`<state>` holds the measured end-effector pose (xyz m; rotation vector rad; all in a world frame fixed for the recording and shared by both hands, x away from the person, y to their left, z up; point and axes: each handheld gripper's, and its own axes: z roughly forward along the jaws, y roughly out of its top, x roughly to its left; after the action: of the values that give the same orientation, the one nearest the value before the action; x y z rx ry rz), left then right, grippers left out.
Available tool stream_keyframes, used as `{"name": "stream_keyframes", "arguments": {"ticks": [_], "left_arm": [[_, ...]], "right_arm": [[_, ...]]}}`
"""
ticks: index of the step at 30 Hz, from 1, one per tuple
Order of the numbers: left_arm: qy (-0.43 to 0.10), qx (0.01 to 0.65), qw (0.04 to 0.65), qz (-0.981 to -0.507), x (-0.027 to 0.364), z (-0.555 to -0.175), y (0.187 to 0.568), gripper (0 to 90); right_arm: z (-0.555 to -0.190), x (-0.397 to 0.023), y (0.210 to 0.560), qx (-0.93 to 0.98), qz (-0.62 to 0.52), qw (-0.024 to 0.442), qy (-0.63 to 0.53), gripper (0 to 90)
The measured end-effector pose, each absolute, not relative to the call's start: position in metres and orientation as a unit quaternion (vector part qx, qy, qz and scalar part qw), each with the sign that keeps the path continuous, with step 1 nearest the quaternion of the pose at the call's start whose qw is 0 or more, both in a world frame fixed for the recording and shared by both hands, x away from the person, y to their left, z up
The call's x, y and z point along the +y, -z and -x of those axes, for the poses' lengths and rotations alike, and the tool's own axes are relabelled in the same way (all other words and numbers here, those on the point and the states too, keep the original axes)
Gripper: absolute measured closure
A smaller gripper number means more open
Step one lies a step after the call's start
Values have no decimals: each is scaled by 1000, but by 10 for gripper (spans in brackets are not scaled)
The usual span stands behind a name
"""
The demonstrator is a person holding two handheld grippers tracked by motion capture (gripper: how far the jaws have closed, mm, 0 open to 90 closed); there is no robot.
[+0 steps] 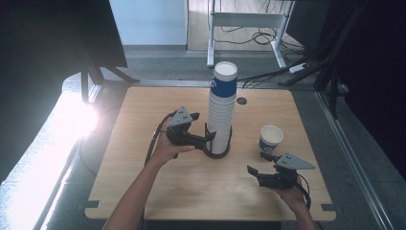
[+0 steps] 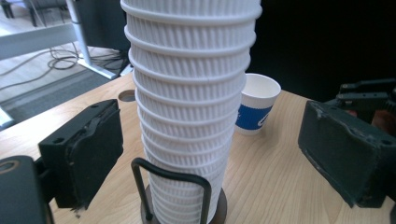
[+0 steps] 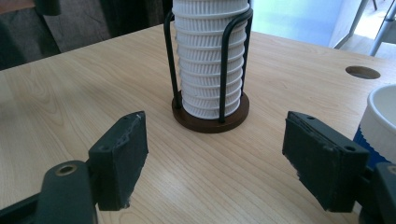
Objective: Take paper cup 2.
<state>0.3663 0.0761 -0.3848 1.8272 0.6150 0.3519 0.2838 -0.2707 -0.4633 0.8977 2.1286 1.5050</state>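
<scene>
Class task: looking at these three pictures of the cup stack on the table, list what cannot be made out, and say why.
- Tall stack of ribbed white paper cups: top cut off by the left gripper view's upper edge.
- Single blue-banded white paper cup: cut by the right gripper view's edge.
- Its blue logo: too small in the high view.
- Floor left of the wooden table: washed out by glare.

Office/lab test area: light wooden table (image 1: 143, 191) w/ cable port (image 1: 242, 101), grey carpet, white desk frame (image 1: 244, 21), loose floor cables (image 1: 268, 36), dark screens.

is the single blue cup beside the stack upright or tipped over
Upright: the single cup stands on its base on the table, open mouth facing up.
</scene>
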Motion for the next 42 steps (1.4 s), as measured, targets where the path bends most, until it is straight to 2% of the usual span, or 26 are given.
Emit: {"name": "stream_keyframes", "arguments": {"ticks": [27, 36, 42], "left_arm": [[-125, 248, 551, -787, 46, -416, 383, 38], [-135, 242, 555, -784, 41, -415, 384, 113], [-139, 240, 554, -785, 41, -414, 384, 123]], "right_arm": [[-283, -258, 469, 775, -305, 182, -523, 225], [-283, -256, 468, 776, -301, 181, -524, 225], [-287, -253, 464, 776, -293, 178, -529, 227]]}}
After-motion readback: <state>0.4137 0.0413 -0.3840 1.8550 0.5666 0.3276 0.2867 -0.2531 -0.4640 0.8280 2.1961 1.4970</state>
